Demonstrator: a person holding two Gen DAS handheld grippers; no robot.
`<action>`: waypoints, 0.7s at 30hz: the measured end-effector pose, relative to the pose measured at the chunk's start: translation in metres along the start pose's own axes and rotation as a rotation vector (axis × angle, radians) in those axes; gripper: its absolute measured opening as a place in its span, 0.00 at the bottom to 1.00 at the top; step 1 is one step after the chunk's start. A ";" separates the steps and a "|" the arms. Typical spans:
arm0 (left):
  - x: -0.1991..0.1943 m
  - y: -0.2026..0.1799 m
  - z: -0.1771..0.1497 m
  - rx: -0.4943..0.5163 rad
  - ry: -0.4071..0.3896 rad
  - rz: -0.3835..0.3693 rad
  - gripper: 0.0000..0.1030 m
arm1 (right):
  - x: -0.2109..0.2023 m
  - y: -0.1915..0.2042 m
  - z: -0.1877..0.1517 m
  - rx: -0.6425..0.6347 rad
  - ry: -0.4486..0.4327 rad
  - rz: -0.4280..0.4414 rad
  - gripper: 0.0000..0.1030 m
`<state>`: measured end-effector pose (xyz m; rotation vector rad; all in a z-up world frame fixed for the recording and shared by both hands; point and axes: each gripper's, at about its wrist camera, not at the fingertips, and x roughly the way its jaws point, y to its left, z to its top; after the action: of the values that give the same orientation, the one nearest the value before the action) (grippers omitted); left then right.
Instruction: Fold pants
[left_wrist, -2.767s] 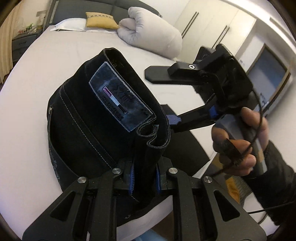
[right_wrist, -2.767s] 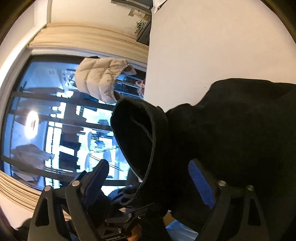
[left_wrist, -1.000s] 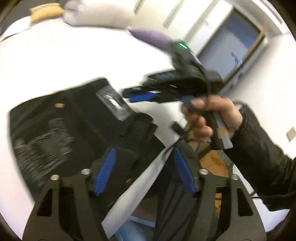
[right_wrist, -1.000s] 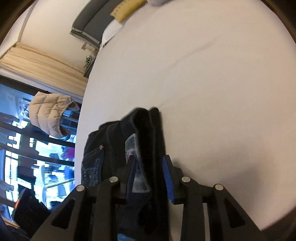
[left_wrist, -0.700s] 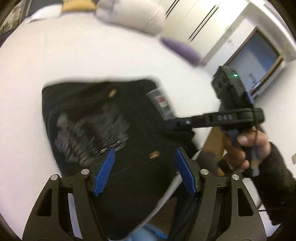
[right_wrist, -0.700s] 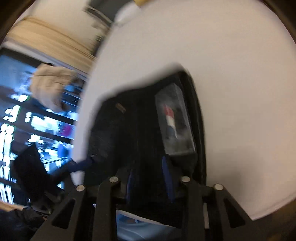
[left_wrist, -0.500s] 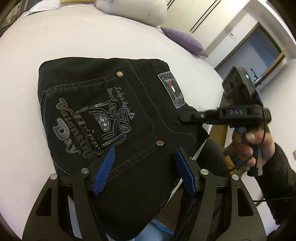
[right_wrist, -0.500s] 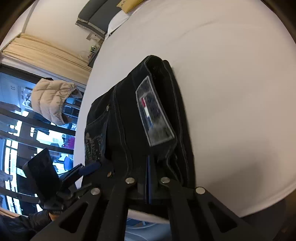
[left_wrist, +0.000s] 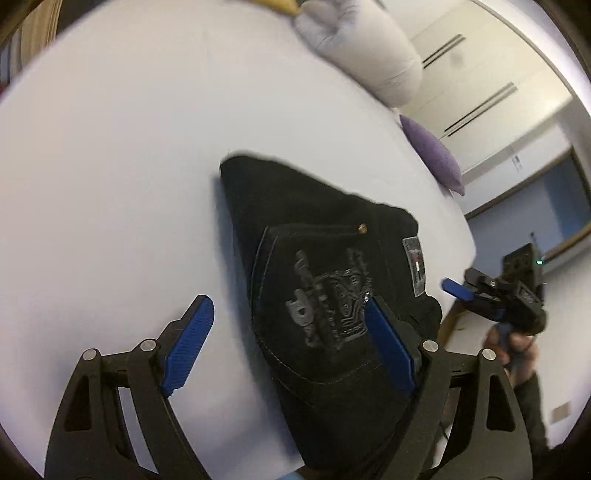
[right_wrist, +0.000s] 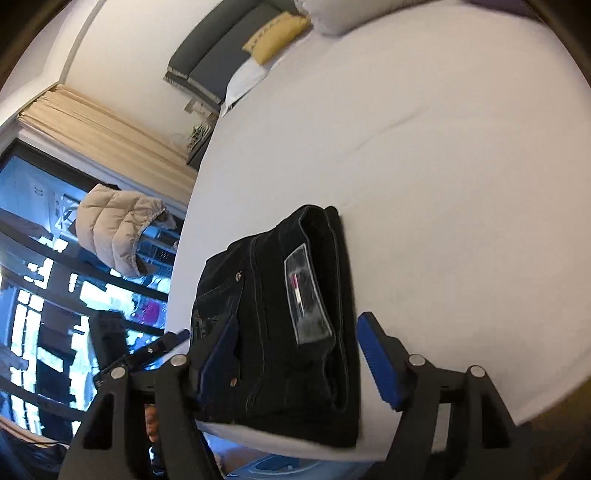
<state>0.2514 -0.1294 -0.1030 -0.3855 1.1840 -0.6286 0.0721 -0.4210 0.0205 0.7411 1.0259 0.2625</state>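
A bedroom: a white-sheeted bed (right_wrist: 461, 147) with a yellow pillow (right_wrist: 275, 31), a padded headboard (right_wrist: 207, 59), curtains (right_wrist: 99, 129) and wardrobe doors (left_wrist: 476, 92).

No lettering can be read. The pants (left_wrist: 332, 288) carry a grey waistband patch (right_wrist: 306, 295) with a red-and-white mark and blurred pocket embroidery (left_wrist: 328, 299).

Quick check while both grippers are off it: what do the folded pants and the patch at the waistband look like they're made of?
The pants look like black denim, matte and heavy: contrast topstitching along the pocket seams and metal rivets point that way. The waistband patch appears to be a stiff grey label with a faint sheen and a red-and-white mark, possibly leather or faux leather; the blur leaves that open. The pocket's raised design looks embroidered or printed.
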 end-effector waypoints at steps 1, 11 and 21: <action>0.006 0.003 0.001 -0.015 0.018 -0.017 0.81 | 0.008 -0.003 0.002 0.016 0.022 0.001 0.68; 0.049 0.006 0.013 -0.071 0.162 -0.132 0.79 | 0.069 -0.026 0.017 0.109 0.144 0.071 0.45; 0.040 0.024 0.014 -0.093 0.160 -0.200 0.24 | 0.074 0.002 0.009 0.045 0.136 -0.010 0.22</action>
<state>0.2801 -0.1374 -0.1414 -0.5449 1.3405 -0.7902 0.1174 -0.3845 -0.0256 0.7661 1.1669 0.2847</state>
